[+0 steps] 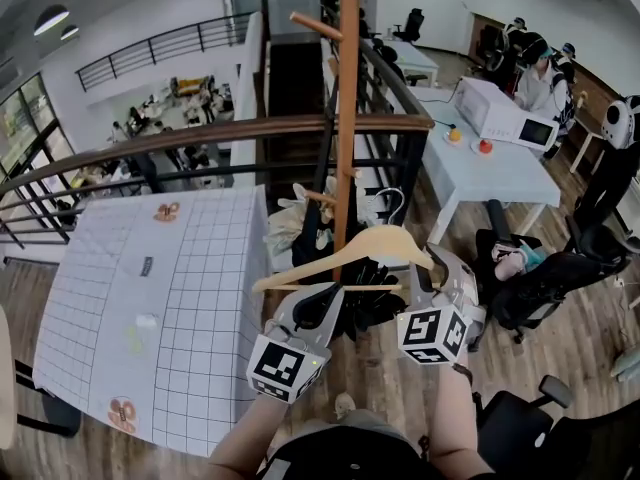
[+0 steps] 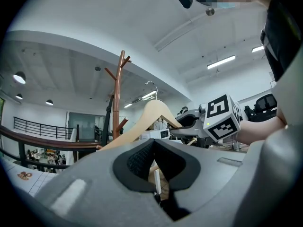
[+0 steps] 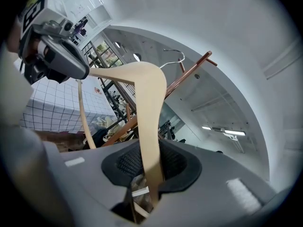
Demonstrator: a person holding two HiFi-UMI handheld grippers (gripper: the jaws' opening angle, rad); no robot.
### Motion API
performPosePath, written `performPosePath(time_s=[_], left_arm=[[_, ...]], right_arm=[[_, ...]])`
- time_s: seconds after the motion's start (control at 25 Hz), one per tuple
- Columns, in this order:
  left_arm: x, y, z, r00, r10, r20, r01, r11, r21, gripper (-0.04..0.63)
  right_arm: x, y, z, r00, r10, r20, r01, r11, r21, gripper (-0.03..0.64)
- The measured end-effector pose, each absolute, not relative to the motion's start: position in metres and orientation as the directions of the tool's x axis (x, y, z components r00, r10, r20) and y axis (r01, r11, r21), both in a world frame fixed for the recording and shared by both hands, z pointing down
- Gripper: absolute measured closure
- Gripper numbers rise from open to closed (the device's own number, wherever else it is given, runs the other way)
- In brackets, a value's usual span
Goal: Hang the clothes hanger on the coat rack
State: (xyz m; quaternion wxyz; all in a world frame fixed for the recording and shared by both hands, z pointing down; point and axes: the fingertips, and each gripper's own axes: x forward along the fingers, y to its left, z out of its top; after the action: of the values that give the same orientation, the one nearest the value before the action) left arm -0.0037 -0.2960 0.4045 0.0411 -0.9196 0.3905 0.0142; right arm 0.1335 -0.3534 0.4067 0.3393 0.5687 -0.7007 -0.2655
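Pale wooden clothes hanger (image 1: pixel 395 240) with a wire hook is up in the air, just in front of the tall brown wooden coat rack (image 1: pixel 347 118). The hook sits beside the pole but over no peg, so the hanging itself is not yet done. Right gripper (image 3: pixel 144 167) is clamped, part-closed, on one sloping arm of it. Left gripper (image 2: pixel 154 163) looks closed on the thin lower bar, and both grips are below the hook.

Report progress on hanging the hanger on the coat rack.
Done: the wooden hanger is lifted, with the left gripper and right gripper clamped on its two ends. In hand: it is held near the coat rack. Left: its metal hook sits on no peg yet.
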Motion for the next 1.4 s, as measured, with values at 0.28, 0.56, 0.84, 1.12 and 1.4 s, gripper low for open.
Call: performPosePath(time_s=[0.28,0.56,0.84,1.12,1.4], left_arm=[[-0.003,-0.328,0.391,0.688,-0.722,-0.070,-0.726,-0.684,-0.069,0.594],[0.001,-0.349,0.367,0.685,-0.722,-0.094,-0.728,-0.675,-0.121,0.594],[0.006,-0.367,0.345,0.678,-0.722,-0.142,-0.735,-0.661,-0.149,0.594],[0.015,-0.384,0.329,0.684,-0.711,-0.166,-0.730,-0.670,-0.135,0.594],[0.023,-0.397,0.305,0.688,-0.698,-0.198,-0.725,-0.666,-0.173,0.594]], right_arm=[[0.128,-0.386,0.392,-0.158,-0.971,0.180,-0.604,0.239,0.760,0.529],[0.119,-0.409,0.372,-0.190,-0.965,0.181,-0.601,0.260,0.756,0.529],[0.116,-0.425,0.347,-0.212,-0.966,0.146,-0.615,0.248,0.749,0.529],[0.117,-0.447,0.330,-0.235,-0.963,0.132,-0.659,0.257,0.707,0.528],[0.121,-0.466,0.303,-0.246,-0.962,0.119,-0.638,0.253,0.728,0.526]])
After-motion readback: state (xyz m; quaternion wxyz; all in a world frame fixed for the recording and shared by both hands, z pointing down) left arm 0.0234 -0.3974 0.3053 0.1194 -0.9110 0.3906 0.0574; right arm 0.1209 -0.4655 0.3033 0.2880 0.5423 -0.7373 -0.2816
